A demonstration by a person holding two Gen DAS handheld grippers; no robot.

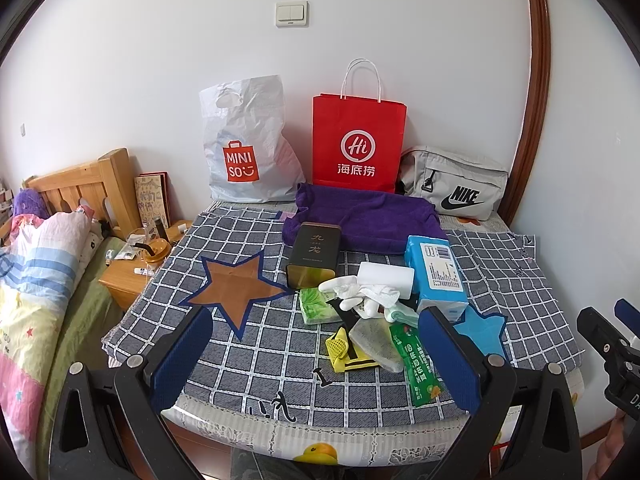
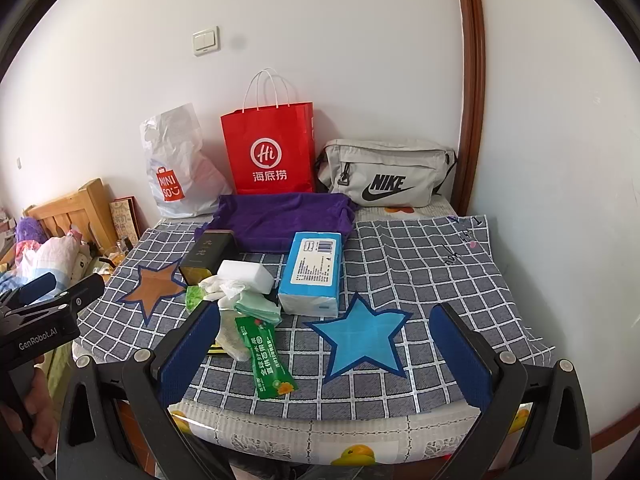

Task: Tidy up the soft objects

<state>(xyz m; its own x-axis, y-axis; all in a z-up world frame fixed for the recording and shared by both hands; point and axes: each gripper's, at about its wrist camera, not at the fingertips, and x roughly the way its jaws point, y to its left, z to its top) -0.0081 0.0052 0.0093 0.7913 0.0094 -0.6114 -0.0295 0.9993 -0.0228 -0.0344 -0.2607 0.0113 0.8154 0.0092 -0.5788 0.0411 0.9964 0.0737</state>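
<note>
Red paper bag upright, contents hidden; both grippers empty.

Two handheld grippers held level side by side, jaws spread wide and gripping nothing. The left gripper shows blue-padded fingers at 7 and 5 o'clock of its own view; the right gripper mirrors that pose. A hand (only partly visible, at 8 o'clock in the right view) appears to clasp the left tool's handle.
</note>
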